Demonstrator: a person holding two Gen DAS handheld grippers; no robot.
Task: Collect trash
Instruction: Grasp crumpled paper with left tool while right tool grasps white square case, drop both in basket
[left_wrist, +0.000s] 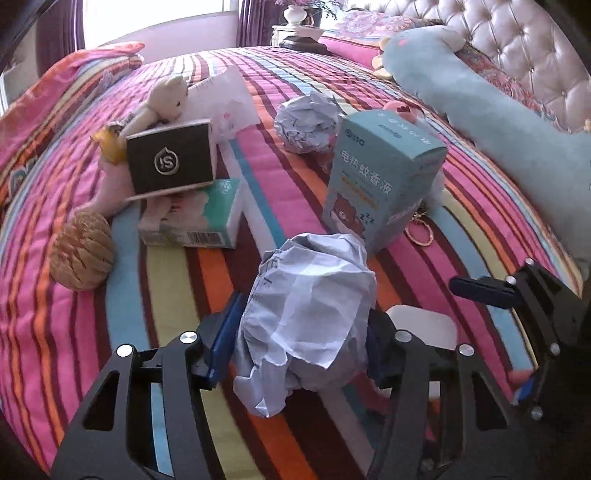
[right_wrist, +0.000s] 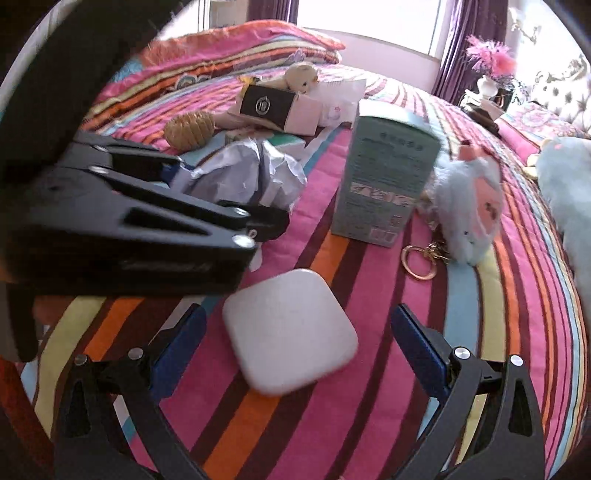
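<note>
**Much of the cluttered bed stays out of sight**

A crumpled paper ball (left_wrist: 306, 321) covers the inner faces of the left tongs (left_wrist: 295, 332) and part of a white square case (left_wrist: 421, 325) behind them. In the right wrist view, the left tongs' black frame hides most of that paper ball, and the print on the teal carton (right_wrist: 384, 184) is blurred beyond reading. A long blue plush (left_wrist: 491, 122) runs past the picture's edge.

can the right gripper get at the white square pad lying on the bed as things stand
Probably yes. The right gripper is open, its fingers on either side of the white square pad, with nothing lying over it. The left gripper sits farther back, closed on a crumpled paper ball.
</note>
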